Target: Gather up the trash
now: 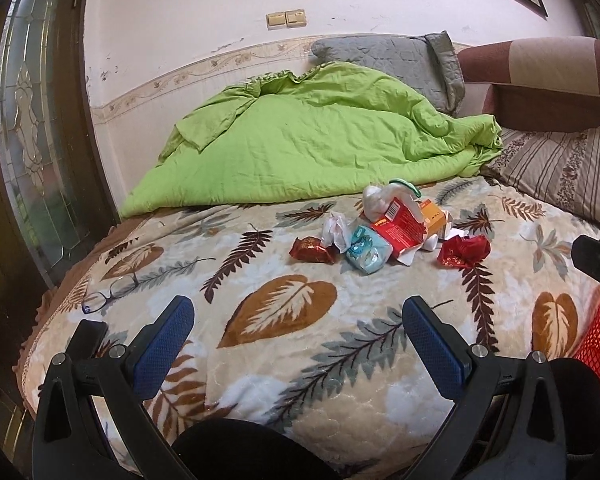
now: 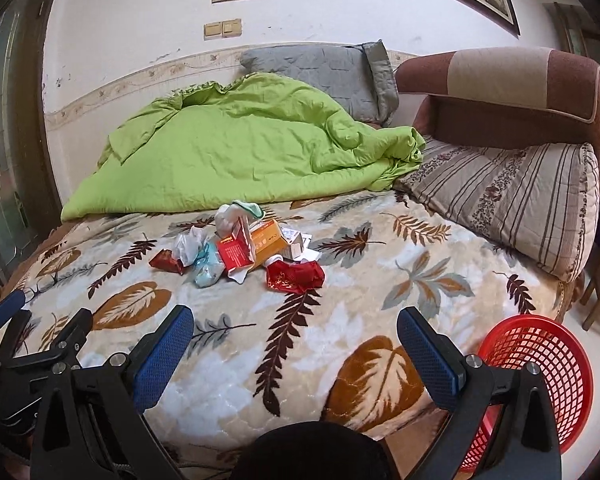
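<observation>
The trash [image 1: 388,228] lay on the bed [image 1: 308,320], far ahead of the left gripper [image 1: 298,336] and right gripper [image 2: 296,340], both spread wide and empty.

Bedspread [image 2: 340,320]: plush fleece cloth, fuzzy, leaf print, embossed look. Green quilt [image 2: 240,152]: matt cloth, heavily wrinkled. Striped pillow [image 2: 512,200]: woven fabric, matt. Red wrappers [image 2: 294,276] and [image 1: 312,250]: crinkled foil, pretty glossy. Red carton [image 1: 400,226]: printed cardboard, slight sheen. White tissue [image 2: 188,246]: crumpled, soft, matt. Basket [image 2: 548,364]: red plastic mesh, shiny. Finger pads [image 2: 164,356]: blue, textured rubbery grid, set on matt black plastic, metal bolts. Door [image 1: 32,140]: dark wood, patterned glass.
</observation>
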Tool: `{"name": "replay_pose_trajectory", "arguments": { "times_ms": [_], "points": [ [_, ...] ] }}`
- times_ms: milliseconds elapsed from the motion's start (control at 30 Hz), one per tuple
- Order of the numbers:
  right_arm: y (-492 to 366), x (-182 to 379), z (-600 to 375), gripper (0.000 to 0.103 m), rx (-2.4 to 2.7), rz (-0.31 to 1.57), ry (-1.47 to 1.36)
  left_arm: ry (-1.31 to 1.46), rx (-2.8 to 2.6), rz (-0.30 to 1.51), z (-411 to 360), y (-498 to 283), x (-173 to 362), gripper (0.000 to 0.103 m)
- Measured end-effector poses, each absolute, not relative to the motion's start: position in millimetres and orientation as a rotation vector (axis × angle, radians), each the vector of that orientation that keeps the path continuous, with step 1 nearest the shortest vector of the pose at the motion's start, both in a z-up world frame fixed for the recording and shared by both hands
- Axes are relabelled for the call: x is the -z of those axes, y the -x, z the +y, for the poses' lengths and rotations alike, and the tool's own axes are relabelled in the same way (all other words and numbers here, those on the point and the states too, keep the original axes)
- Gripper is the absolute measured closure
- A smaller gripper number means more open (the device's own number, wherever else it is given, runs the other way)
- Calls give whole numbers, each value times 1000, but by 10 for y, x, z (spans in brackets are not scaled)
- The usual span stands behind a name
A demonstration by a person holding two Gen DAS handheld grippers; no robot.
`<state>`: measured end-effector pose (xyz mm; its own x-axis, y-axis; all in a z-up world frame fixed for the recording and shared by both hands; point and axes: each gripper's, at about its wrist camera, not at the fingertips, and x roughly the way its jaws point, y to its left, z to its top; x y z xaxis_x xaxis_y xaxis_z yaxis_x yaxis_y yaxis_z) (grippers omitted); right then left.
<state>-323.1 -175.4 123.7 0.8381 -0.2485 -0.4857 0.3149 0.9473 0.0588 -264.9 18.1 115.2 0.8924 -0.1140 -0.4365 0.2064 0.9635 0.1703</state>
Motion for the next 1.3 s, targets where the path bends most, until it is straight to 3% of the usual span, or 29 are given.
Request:
{"name": "replay_pose_trajectory", "arguments": {
  "times_ms": [1300],
  "points": [
    [3171, -1079, -1816, 0, 315, 571, -142, -194, 184, 513, 135, 2558, -1001, 0]
  ]
}}
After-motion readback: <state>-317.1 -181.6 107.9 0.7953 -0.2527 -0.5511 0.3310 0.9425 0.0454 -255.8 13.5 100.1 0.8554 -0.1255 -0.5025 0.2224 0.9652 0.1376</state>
